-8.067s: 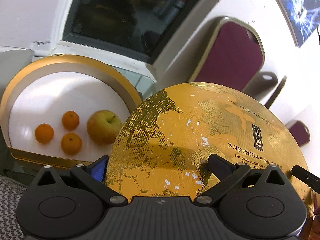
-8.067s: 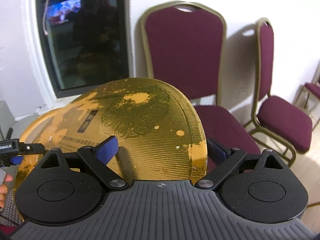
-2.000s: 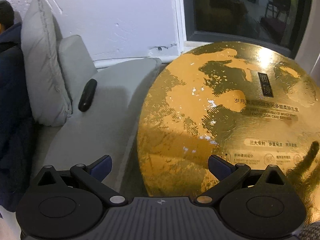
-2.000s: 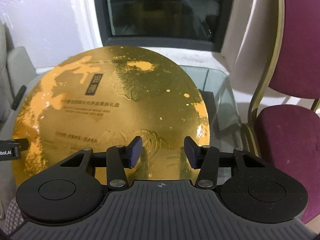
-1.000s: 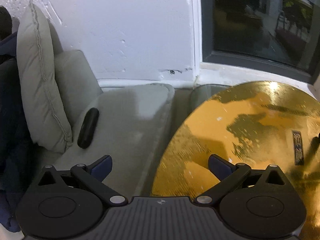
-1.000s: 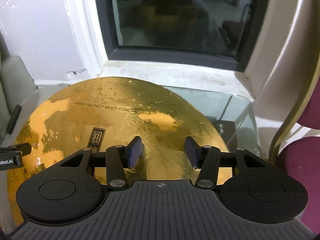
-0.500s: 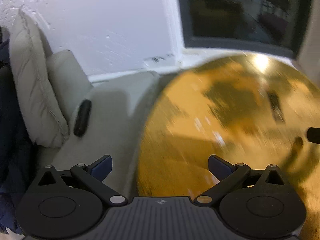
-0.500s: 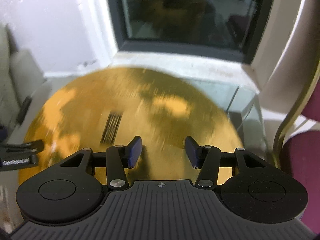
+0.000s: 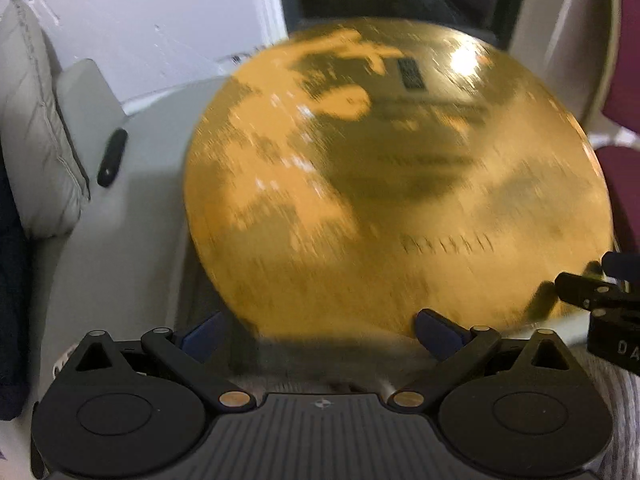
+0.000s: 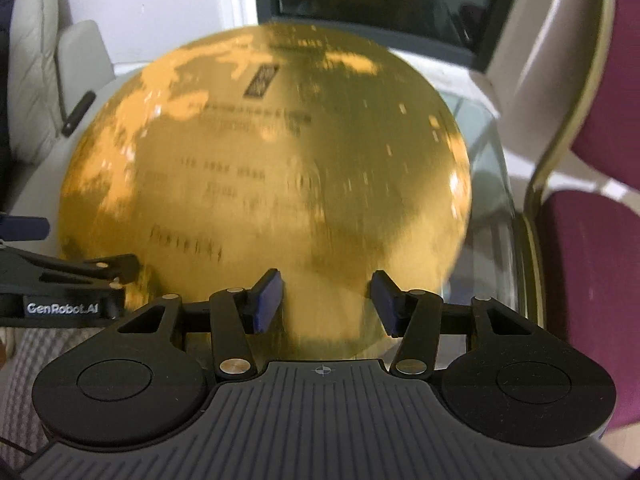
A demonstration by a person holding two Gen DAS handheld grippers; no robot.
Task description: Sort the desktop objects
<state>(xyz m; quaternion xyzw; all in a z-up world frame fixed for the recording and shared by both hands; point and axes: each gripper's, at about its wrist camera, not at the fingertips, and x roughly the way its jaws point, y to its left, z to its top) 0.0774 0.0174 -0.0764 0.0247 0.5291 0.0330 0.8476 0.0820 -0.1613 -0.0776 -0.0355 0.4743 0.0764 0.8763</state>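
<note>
A big round gold lid [image 9: 400, 184] with dark print lies flat over the glass table and fills both views [image 10: 264, 184], blurred by motion. My left gripper [image 9: 320, 332] is open wide at the lid's near edge, its blue pads apart from it. My right gripper [image 10: 327, 302] hovers over the lid's near right part. Its jaws have just been opening a little, and the pads [image 10: 268, 300] hold nothing between them. Each gripper shows in the other's view: the right one [image 9: 592, 292] at the lid's right rim, the left one [image 10: 80, 272] at its left rim.
A grey sofa [image 9: 48, 152] with a cushion stands left of the table, with a black remote [image 9: 112, 158] on its arm. A maroon chair [image 10: 592, 260] stands close on the right. The glass table's edge [image 10: 488, 168] shows beyond the lid; a dark window is behind.
Both views have swung, so the lid now sits centred and larger in each. The right gripper's pads stand slightly further apart. The lid itself stays flat on the table.
</note>
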